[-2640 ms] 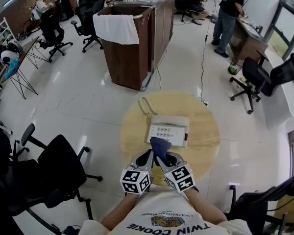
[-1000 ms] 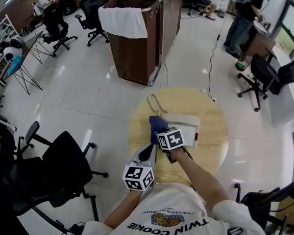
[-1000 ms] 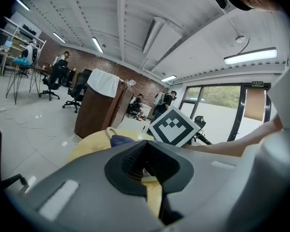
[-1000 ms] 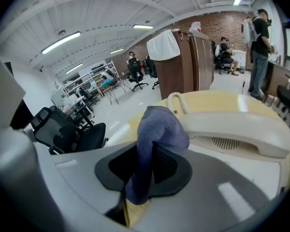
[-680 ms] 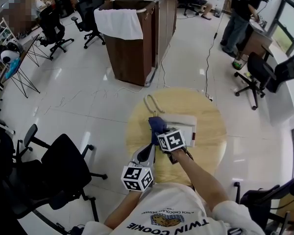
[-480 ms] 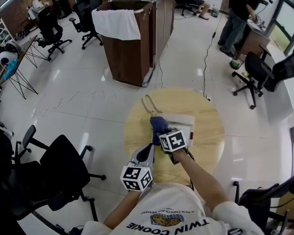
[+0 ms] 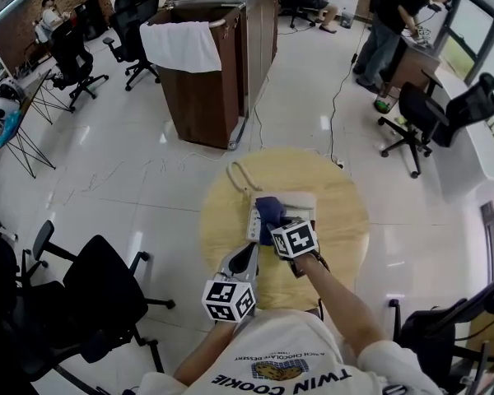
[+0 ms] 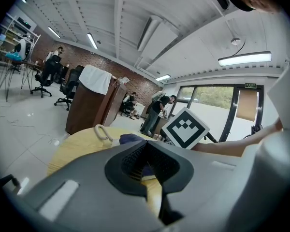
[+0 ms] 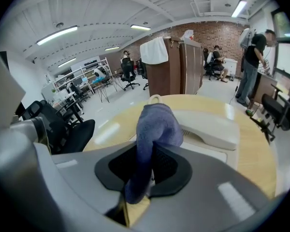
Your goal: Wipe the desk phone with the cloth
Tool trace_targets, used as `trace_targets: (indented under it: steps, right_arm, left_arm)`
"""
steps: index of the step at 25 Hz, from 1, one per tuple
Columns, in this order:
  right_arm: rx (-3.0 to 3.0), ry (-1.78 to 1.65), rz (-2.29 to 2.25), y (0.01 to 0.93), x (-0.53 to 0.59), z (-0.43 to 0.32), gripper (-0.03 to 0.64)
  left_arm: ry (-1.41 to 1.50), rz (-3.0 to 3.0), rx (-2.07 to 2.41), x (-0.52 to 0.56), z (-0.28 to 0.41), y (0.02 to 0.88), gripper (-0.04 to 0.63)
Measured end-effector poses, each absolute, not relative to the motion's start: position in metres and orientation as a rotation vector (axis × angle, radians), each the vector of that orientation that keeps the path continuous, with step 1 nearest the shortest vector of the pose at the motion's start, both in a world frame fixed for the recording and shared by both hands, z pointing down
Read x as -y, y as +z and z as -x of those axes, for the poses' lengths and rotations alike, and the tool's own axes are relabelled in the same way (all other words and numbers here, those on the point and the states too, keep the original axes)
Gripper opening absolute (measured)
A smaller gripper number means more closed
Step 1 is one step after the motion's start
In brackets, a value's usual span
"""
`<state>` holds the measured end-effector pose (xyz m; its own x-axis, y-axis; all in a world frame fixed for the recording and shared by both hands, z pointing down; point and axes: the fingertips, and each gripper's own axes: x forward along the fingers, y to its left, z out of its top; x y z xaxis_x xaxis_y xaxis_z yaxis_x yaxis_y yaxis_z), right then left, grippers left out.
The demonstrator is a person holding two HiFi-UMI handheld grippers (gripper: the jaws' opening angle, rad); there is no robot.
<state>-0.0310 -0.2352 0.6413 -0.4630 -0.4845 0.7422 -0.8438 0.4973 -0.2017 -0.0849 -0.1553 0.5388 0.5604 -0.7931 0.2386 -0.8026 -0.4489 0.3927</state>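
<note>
head view: set high above the desk phone [image 7: 300, 202], facing steeply down; the round surface [image 7: 346, 245] sits mid-frame with the floor [image 7: 107, 179] all around it. left gripper view: set low on the near side of the phone, just behind its jaws, tilted up so the ceiling [image 8: 135, 33] fills the upper half. right gripper view: set close over the phone, facing across it along its jaws. shared by all three: the surface, the cloth [image 9: 157, 124] and the wooden cabinet [image 7: 202, 97] beyond the phone.
</note>
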Motion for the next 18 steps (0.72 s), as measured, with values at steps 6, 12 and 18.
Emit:
trace_targets:
  steps: [6,12,18]
  right_arm:
    - [2.106,0.768,-1.128,0.634,0.231,0.004,0.066]
    - [2.074,0.769,-1.193,0.629,0.228,-0.028,0.066]
    - [2.07,0.763,-1.246,0.623,0.226,-0.049,0.066]
  left_arm:
    - [0.028,-2.344,1.259,0.155,0.077,0.54,-0.008]
    - [0.024,-2.36,1.23,0.154,0.065,0.536,-0.009]
    - [0.023,-2.359,1.216,0.151,0.062,0.54,-0.008]
